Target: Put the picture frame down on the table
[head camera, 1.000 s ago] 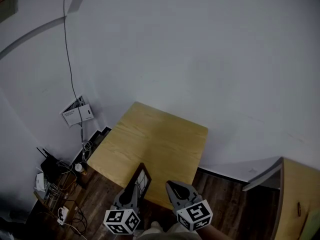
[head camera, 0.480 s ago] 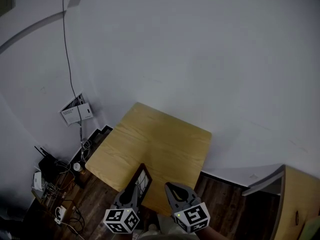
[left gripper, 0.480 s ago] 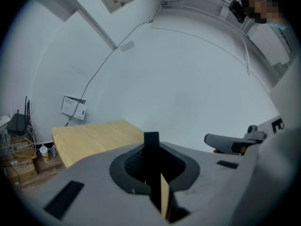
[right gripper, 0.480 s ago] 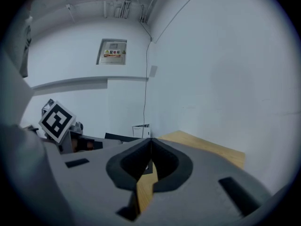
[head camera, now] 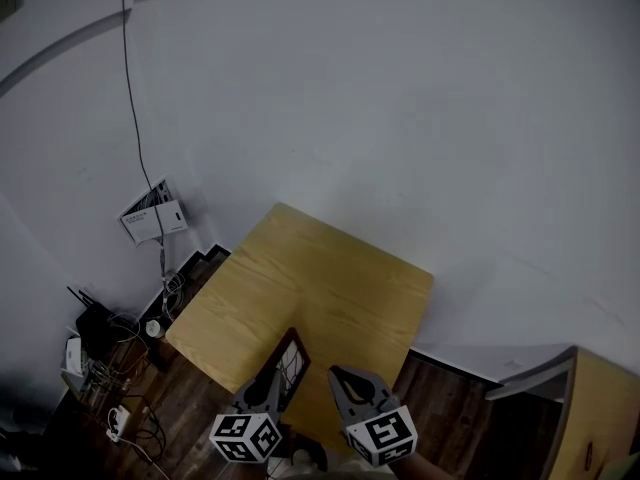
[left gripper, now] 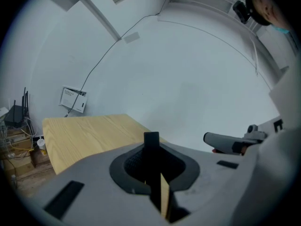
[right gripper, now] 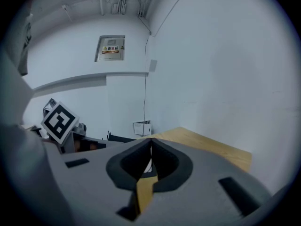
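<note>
1 picture frame: on edge, at 6 o'clock edge of table, clamped in left gripper. Right gripper: at frame's 3 o'clock, jaws closed, empty.

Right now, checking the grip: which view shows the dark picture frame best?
The head view: the dark-rimmed rectangular picture frame shows its face, held in the left gripper by the light wooden table. The left gripper view shows only its thin dark edge between the fingers. The right gripper view gives no clear sight of it.
</note>
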